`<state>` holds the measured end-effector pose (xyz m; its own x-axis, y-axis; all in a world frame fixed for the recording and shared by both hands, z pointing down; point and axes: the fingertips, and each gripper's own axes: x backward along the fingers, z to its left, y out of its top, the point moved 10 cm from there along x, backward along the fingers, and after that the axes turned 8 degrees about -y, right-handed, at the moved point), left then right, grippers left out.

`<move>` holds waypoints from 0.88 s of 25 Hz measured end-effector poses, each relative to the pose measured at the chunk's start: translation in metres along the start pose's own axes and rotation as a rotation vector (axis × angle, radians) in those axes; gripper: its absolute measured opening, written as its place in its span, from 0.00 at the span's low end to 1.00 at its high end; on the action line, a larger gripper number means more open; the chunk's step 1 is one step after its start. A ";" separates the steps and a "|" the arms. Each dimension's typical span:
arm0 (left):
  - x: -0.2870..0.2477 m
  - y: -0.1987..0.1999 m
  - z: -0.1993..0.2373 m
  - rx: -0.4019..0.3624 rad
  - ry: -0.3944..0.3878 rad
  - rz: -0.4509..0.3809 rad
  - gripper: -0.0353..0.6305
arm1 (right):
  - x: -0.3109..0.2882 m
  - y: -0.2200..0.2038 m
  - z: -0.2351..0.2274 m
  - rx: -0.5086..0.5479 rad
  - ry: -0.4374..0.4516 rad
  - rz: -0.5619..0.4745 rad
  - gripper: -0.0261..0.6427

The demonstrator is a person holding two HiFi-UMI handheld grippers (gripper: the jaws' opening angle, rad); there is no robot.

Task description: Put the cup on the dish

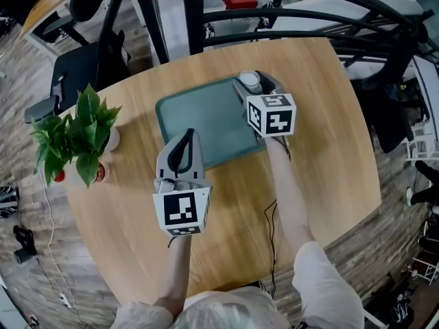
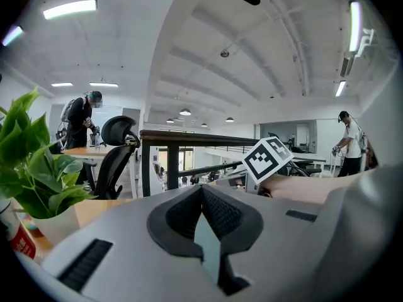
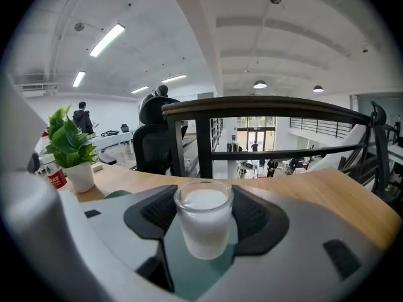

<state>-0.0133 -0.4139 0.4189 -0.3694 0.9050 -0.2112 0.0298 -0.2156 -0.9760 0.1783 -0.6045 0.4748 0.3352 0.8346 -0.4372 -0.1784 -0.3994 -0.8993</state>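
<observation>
On the round wooden table: teal dish sits mid-table, long side running toward the far right.

Far right corner of the dish: right gripper is clamped on the cup. The right gripper view has both pads pressed against the sides of the frosted glass cup, which is upright with white contents. Cup base shows against the teal dish surface; can't tell whether it's resting or just clear of it.

Left gripper is over the near left edge of the dish, well apart from the cup. Jaws closed pad to pad, nothing between them; in the left gripper view only a sliver of teal shows below the tips.

Left side of the table: leafy plant in a white pot, red can just beside it. Black office chair beyond the far left edge.
</observation>
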 end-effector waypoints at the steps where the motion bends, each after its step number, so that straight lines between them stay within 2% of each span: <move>1: -0.003 -0.002 0.000 0.007 -0.002 0.005 0.07 | -0.004 0.000 -0.004 -0.008 -0.006 0.001 0.45; 5: -0.012 -0.006 -0.001 0.017 -0.016 0.023 0.07 | -0.014 -0.005 -0.013 -0.068 -0.015 -0.006 0.45; 14: -0.010 -0.013 -0.004 0.021 -0.021 0.048 0.07 | -0.023 -0.021 -0.021 -0.115 -0.015 -0.033 0.45; 22: -0.002 -0.009 -0.002 0.034 0.002 0.039 0.07 | -0.018 -0.027 -0.023 -0.073 -0.039 -0.023 0.45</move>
<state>-0.0109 -0.4124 0.4283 -0.3665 0.8964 -0.2494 0.0128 -0.2631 -0.9647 0.1984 -0.6173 0.5061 0.3017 0.8574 -0.4170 -0.1026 -0.4056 -0.9083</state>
